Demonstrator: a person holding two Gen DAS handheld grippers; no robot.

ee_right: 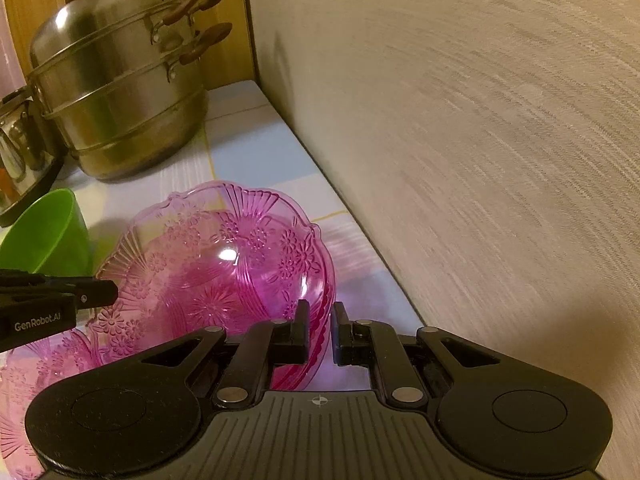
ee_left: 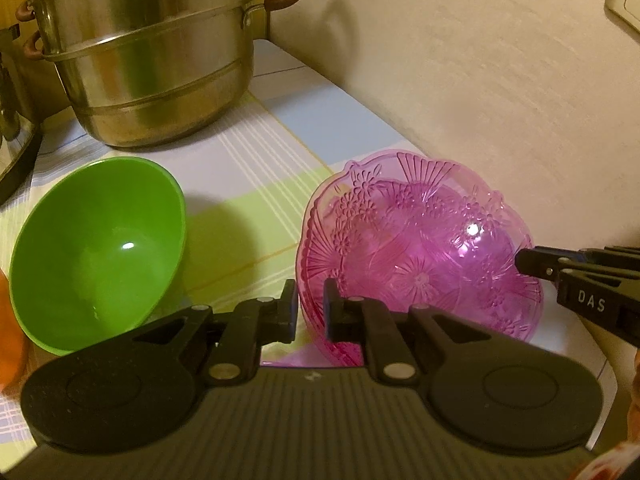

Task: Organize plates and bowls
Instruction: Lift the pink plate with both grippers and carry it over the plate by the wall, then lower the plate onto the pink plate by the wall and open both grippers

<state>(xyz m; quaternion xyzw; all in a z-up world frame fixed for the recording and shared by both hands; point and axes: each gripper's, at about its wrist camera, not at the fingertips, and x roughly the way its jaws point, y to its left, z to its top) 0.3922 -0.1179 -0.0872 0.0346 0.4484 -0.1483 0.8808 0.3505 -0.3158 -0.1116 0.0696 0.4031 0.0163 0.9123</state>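
Pink see-through patterned bowls sit nested and tilted on the checked cloth; they also show in the right wrist view. My left gripper is closed on their near left rim. My right gripper is closed on the opposite rim and shows at the right edge of the left wrist view. A green bowl lies tilted to the left. Another pink patterned dish lies below at the lower left of the right wrist view.
A tall steel steamer pot stands at the back, with a kettle to its left. A textured wall runs close along the right side of the counter. An orange object shows at the far left edge.
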